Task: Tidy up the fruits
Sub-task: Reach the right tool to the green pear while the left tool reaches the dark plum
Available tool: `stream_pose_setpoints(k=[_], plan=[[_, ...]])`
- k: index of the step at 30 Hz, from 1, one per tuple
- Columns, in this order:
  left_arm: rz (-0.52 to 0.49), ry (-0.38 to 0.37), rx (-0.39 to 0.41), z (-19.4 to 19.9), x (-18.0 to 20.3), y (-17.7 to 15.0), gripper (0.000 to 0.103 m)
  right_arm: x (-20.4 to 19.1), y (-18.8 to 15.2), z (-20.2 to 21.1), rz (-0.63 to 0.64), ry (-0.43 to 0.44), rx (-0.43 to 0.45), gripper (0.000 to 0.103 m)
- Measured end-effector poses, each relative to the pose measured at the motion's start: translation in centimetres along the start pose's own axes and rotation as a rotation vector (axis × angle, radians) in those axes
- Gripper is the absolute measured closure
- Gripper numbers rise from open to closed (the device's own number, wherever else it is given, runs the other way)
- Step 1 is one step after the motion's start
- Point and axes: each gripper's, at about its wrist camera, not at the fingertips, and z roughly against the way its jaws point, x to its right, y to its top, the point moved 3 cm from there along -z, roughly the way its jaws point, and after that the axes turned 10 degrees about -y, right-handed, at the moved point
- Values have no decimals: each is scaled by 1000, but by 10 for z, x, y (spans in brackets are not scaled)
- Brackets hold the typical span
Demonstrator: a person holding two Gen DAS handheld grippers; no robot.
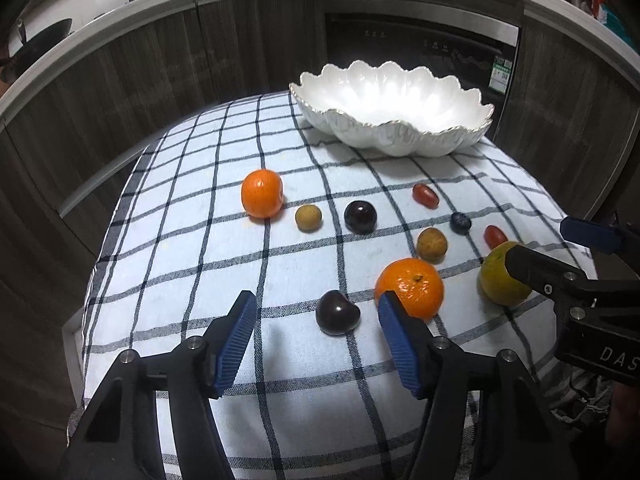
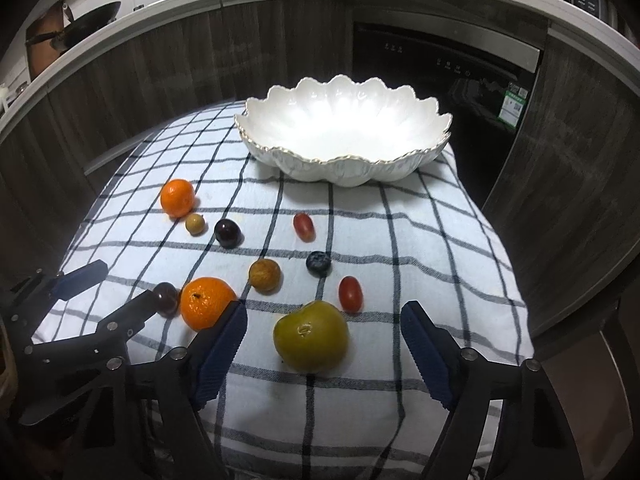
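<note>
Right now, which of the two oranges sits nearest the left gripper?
The near orange, right behind the left gripper's right finger, beside the dark cherry; the other lies farther back.

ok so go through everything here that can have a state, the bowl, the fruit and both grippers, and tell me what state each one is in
white bowl: upright, empty
left gripper: open, dark cherry between its fingers, untouched
right gripper: open, green fruit between its fingers, untouched
near orange: on the checked cloth, loose
far orange: on the cloth, loose
blueberry: on the cloth, loose
</note>
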Motion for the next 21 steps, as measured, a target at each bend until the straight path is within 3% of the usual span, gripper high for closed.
stream_pose_setpoints(k=[8,21], plan=[[0,-4,-49,-18,-2,-4,47,-4,-5,-15,10,7,-56,30],[11,-24,-72,-31,-5,-7,48,-10,-9,-30,19,27,-101,33]])
